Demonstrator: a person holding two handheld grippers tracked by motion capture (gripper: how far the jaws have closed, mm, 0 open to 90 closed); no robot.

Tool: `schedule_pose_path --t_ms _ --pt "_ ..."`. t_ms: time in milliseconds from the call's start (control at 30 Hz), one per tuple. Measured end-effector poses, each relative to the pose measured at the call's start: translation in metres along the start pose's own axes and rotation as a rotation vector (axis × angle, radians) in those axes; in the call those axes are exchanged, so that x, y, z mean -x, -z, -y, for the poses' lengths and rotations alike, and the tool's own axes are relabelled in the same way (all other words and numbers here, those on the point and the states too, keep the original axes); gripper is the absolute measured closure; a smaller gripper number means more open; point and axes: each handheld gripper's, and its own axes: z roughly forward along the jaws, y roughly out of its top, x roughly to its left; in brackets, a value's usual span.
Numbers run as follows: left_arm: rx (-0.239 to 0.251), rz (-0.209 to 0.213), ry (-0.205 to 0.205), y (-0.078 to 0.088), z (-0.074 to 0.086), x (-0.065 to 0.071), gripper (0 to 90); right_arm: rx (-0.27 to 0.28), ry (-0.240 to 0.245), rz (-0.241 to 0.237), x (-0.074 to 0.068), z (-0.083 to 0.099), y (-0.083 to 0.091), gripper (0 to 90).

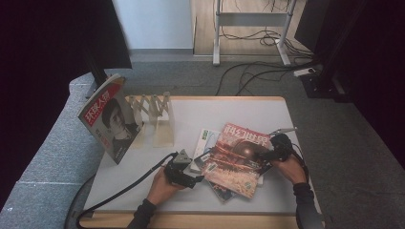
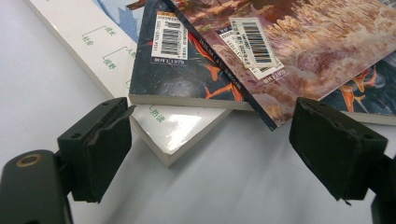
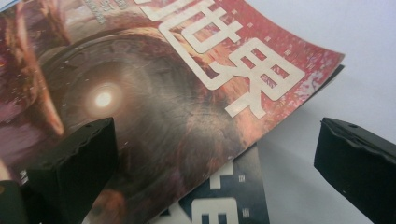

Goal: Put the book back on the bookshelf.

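Grey carpet floor with loose cables behind; a white surface with a wood edge stands on it. At far left, a magazine with a portrait cover leans upright against a pale wooden rack, well apart from the work.

Left tongs, held in the left hand, lie low at the near left corner of a loose stack. The left gripper view shows their jaws standing wide with nothing pressed between them; the corners of a white book and a dark-covered magazine sit just ahead in the gap.

The stack lies centre-right on the surface. The red magazine is on top, skewed across the others, its barcode corner overhanging the dark-covered magazine.

Right tongs sit at the red magazine's right edge. In the right gripper view the jaws are spread fully, one over the cover, one over bare surface, gripping nothing.

Assessment: the red magazine is light, thin and limp, with a glossy cover likely to slide on the one below. A single-corner hold would let it droop. Best hold judged to be the overhanging free edge or spine, pinched squarely, with the opposite edge supported.
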Motion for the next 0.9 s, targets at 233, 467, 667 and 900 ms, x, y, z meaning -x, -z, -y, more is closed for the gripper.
schedule_pose_path --t_ms 233,467,667,900 --pt "0.004 0.002 -0.007 0.0 0.0 0.0 12.9 -0.003 -0.064 -0.082 0.011 -0.005 -0.012 0.0" --pt "0.004 0.005 -0.016 0.0 0.0 -0.001 13.3 0.01 -0.069 -0.086 0.013 -0.014 -0.013 14.9" --pt "0.004 0.007 -0.018 0.0 0.0 -0.001 13.2 0.038 -0.051 -0.016 0.014 -0.019 -0.002 42.1" --pt "0.005 0.011 -0.011 0.0 0.0 -0.001 13.2 0.07 -0.016 0.017 0.01 -0.027 0.011 73.0"
